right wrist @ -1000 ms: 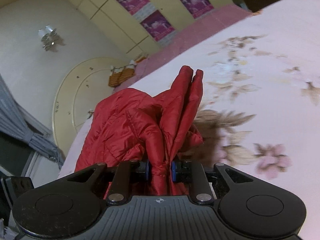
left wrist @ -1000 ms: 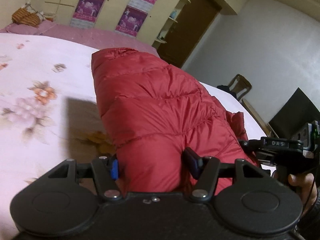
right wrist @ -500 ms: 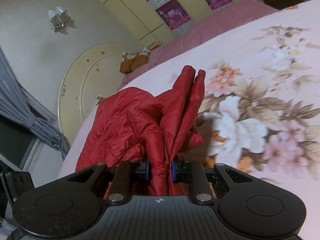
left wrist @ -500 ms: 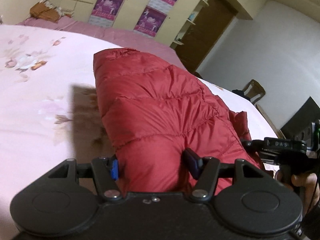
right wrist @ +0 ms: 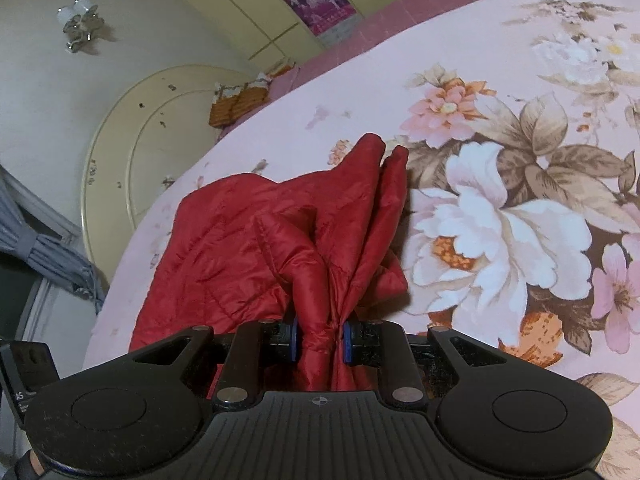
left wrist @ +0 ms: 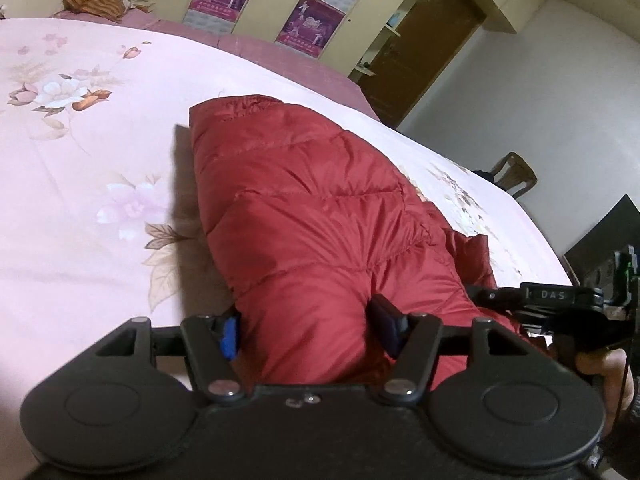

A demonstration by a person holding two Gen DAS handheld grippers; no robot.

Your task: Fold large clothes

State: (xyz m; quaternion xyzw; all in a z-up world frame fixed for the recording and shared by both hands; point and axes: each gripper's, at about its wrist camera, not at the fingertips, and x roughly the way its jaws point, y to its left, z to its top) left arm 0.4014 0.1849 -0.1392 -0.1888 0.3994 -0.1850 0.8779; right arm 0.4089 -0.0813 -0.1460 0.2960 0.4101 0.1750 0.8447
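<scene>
Room: cream cupboards with purple posters (left wrist: 308, 24), a brown door (left wrist: 424, 48) and a white wall are seen behind the bed.
Bed: a pink floral sheet (left wrist: 80, 152) is spread over the whole surface; a rounded cream headboard (right wrist: 128, 152) is seen in the right wrist view.
Jacket: a red quilted jacket (left wrist: 304, 216) is laid across the sheet, puffed and partly bunched, with one end stretched away toward the cupboards.
Left gripper (left wrist: 308, 332): its jaws are spread fairly wide, and a thick padded fold of the jacket is clamped between the blue pads.
Right gripper (right wrist: 320, 340): its jaws are drawn narrow, and a thin gathered pleat of the jacket (right wrist: 280, 240) is pinched between them.
Chair: a wooden chair (left wrist: 516, 176) is seen beyond the bed's far edge.
</scene>
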